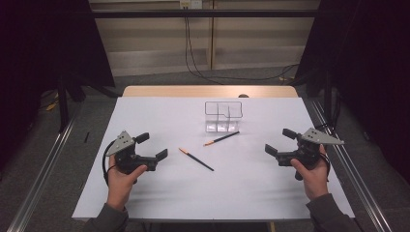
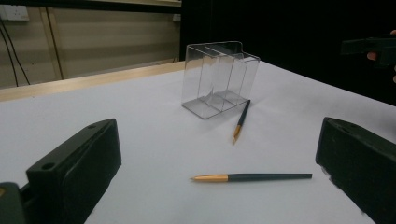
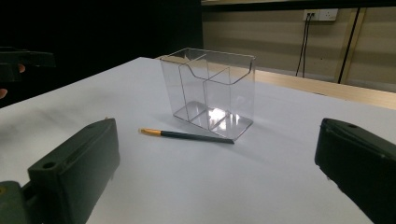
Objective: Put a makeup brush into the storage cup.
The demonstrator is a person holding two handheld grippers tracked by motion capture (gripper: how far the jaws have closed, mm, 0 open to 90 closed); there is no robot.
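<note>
Two dark pens with orange tips on the white table (image 1: 159, 198), between the two grippers and clear of both. Nearer pen (image 1: 196, 159) just ahead of the left gripper (image 1: 151, 146), off its inner jaw, untouched; in the left gripper view, this pen (image 2: 252, 177) flat across the gap between the two black jaws, orange tip toward the left one. Farther pen (image 1: 221, 138) beyond it, one end close against the front of the clear organizer (image 1: 222, 116); in the right gripper view, this pen (image 3: 187, 135) straight ahead between the jaws, dark end at the organizer's base.

Left gripper spread wide, nothing between the jaws, nothing touched. Held from below and behind by the left hand (image 1: 123, 176), forearm in from the near edge, jaws aimed inward across the table toward the pens.

Right gripper (image 1: 281, 141) likewise spread wide and empty, well apart from both pens. Gripped by the right hand (image 1: 312, 171), forearm in from the near edge, jaws aimed inward toward the organizer.

Clear organizer upright, split into compartments, beyond both grippers and roughly midway between them; compartments (image 3: 208, 88) see-through, with nothing visible inside.
</note>
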